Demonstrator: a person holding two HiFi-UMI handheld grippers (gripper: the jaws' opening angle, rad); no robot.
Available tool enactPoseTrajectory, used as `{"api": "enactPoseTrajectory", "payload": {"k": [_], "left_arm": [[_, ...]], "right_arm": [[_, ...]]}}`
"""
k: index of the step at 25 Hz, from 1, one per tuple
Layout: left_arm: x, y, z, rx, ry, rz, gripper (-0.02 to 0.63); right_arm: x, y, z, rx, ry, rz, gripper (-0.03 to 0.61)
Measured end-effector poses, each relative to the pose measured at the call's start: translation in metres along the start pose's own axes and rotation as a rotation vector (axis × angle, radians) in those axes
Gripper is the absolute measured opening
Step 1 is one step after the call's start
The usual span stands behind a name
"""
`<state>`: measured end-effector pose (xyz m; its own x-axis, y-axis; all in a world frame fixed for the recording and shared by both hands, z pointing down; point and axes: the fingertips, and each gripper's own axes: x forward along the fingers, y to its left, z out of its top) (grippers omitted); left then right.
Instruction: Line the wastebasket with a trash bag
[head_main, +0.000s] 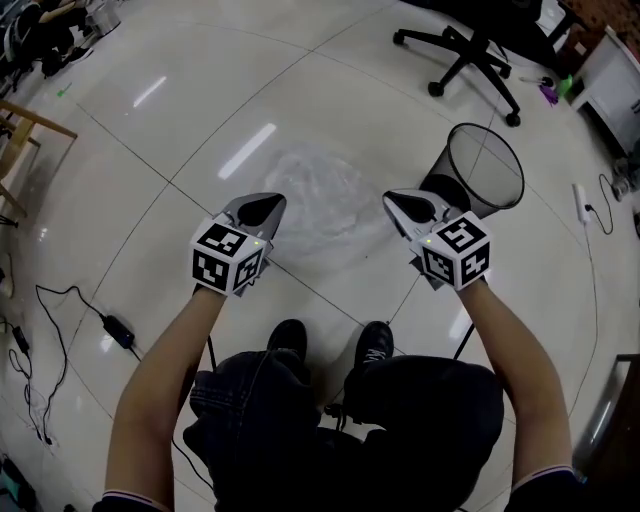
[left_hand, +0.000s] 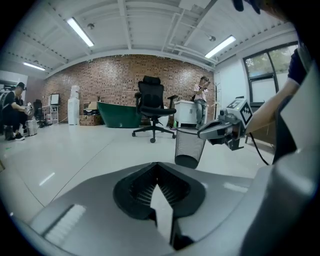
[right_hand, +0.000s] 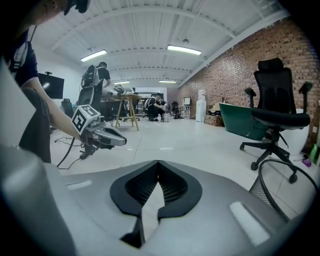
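Flanking the trash bag: left tool, right tool.

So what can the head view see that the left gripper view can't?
Only the head view shows the clear trash bag lying crumpled on the floor, the person's black shoes, and the left gripper from outside. Only the left gripper view shows the brick wall, the green tub, the ceiling lights, and that gripper's own jaws shut together with nothing between them. Both show the mesh wastebasket with no bag in it, the black office chair and the right gripper.
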<state>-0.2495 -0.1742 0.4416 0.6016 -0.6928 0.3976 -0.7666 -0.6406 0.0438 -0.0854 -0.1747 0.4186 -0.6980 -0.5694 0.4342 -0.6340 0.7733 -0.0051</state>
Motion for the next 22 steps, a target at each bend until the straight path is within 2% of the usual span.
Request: {"api": "enactPoseTrajectory", "payload": {"k": [5,11,17,22], "left_arm": [[-0.002,0.010,-0.021,-0.021,0.035,0.057,0.012],[0.000,0.012,-0.060,-0.012,0.111,0.083,0.012],[0.009,0.026,-0.115,-0.036,0.213,0.107,0.014],[0.021,0.036,-0.162,-0.069,0.307,0.123,0.117]], "right_arm": [[0.016,-0.010,-0.017,-0.012,0.026,0.034,0.003],[0.033,-0.017,-0.041,0.005,0.041,0.057,0.008],[0.052,-0.026,-0.075,0.025,0.091,0.051,0.038],[0.062,-0.039,-0.112,0.033,0.167,0.035,0.054]]}}
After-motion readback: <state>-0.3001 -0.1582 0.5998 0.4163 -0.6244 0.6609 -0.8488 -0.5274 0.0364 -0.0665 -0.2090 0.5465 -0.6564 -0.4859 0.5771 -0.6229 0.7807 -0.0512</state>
